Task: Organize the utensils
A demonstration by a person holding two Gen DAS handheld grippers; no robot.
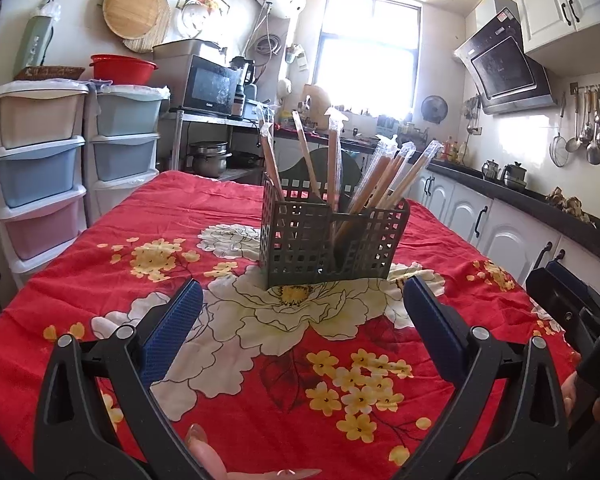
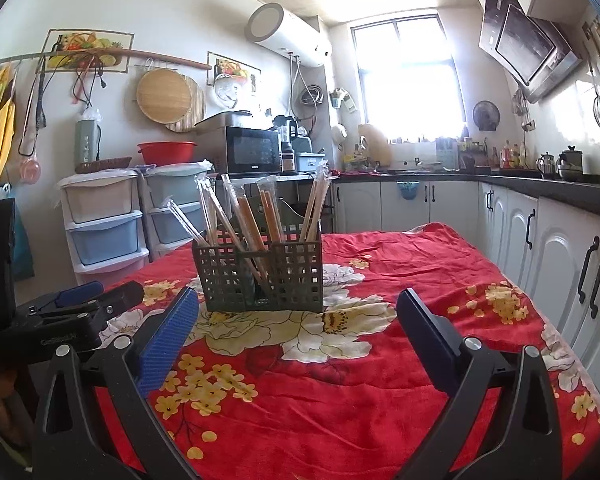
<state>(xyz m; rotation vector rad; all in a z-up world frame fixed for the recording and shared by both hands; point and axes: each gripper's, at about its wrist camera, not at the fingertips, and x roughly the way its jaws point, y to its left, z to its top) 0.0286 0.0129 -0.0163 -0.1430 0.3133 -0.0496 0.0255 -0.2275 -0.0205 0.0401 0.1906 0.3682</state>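
Right now I hold both claws spread and empty above the red floral surface (image 1: 227, 204): left claw (image 1: 302, 308), right claw (image 2: 297, 320). Ahead stands the dark mesh utensil holder (image 1: 332, 236), its compartments full of plastic-wrapped chopsticks (image 1: 384, 176) leaning outward. I judge them light and stiff, the wrap slippery, so I would pinch a pair at mid-shaft above the rim. The holder looks light and could tip.
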